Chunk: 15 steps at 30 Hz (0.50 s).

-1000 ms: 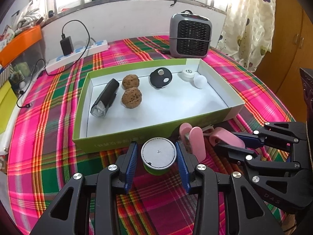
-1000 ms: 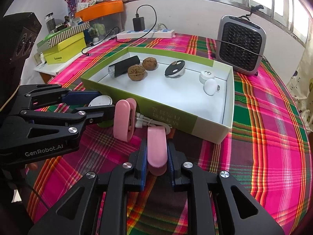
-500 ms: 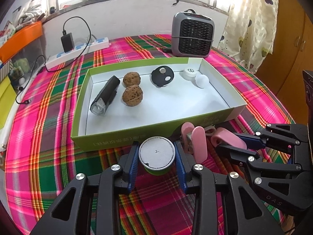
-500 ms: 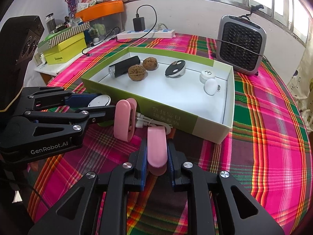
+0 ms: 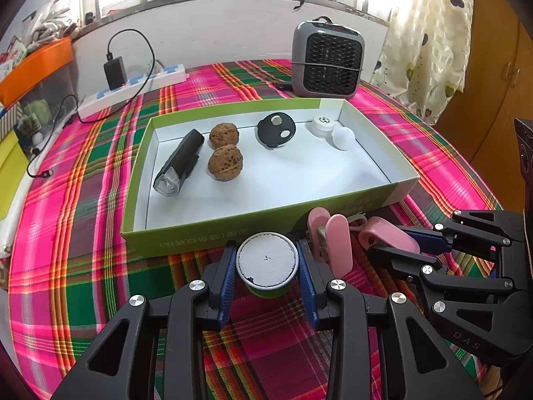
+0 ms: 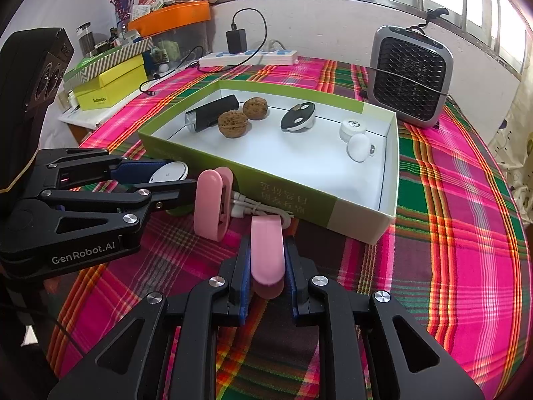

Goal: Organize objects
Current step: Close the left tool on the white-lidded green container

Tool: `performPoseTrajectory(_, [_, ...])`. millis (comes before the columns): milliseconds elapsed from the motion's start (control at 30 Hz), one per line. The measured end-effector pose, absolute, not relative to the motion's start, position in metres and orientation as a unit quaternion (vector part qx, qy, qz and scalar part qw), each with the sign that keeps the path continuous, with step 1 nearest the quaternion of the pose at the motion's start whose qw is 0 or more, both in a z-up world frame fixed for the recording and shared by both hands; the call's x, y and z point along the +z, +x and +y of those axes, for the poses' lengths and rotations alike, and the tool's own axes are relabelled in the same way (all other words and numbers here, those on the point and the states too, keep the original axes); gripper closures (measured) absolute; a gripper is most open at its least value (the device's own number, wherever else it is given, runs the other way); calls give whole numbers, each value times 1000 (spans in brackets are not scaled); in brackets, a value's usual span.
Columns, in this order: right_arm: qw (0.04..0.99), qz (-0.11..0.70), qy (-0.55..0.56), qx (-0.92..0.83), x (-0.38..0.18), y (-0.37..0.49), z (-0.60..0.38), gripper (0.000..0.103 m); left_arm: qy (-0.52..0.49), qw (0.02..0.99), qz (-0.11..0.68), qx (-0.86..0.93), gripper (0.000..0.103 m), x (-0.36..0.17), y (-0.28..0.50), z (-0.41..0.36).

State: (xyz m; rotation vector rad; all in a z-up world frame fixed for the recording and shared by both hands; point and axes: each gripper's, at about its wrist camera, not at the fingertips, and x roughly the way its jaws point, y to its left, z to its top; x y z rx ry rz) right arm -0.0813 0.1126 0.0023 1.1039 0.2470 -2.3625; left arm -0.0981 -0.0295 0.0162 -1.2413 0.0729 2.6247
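My left gripper point(image 5: 266, 266) is shut on a round white-topped green container point(image 5: 266, 260), just in front of the green box point(image 5: 206, 237). My right gripper point(image 6: 266, 263) is shut on a flat pink piece point(image 6: 266, 253) joined by a white cable point(image 6: 246, 206) to an upright pink case point(image 6: 213, 203). In the left wrist view the right gripper point(image 5: 393, 243) sits to the right, with the pink case point(image 5: 336, 243) between the two grippers. The box holds a black flashlight point(image 5: 180, 163), two walnuts point(image 5: 226, 166), a black oval device point(image 5: 275, 129), a white cap point(image 5: 322, 126) and a white ball point(image 5: 343, 138).
A grey fan heater point(image 5: 328, 63) stands behind the box. A white power strip point(image 5: 133, 88) with a black charger lies at the back left. Yellow boxes point(image 6: 110, 83) and an orange bin point(image 6: 173, 16) stand off the plaid tablecloth's left edge.
My left gripper has lifted slightly with the round container; the view has drawn back a little from the box. The right gripper holds still on the pink piece.
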Motion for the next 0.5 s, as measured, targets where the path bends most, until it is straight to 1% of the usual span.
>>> performPoseTrajectory(500, [257, 88, 406, -873, 4, -80, 114, 84, -414, 116, 25, 902, 71, 24, -93, -31])
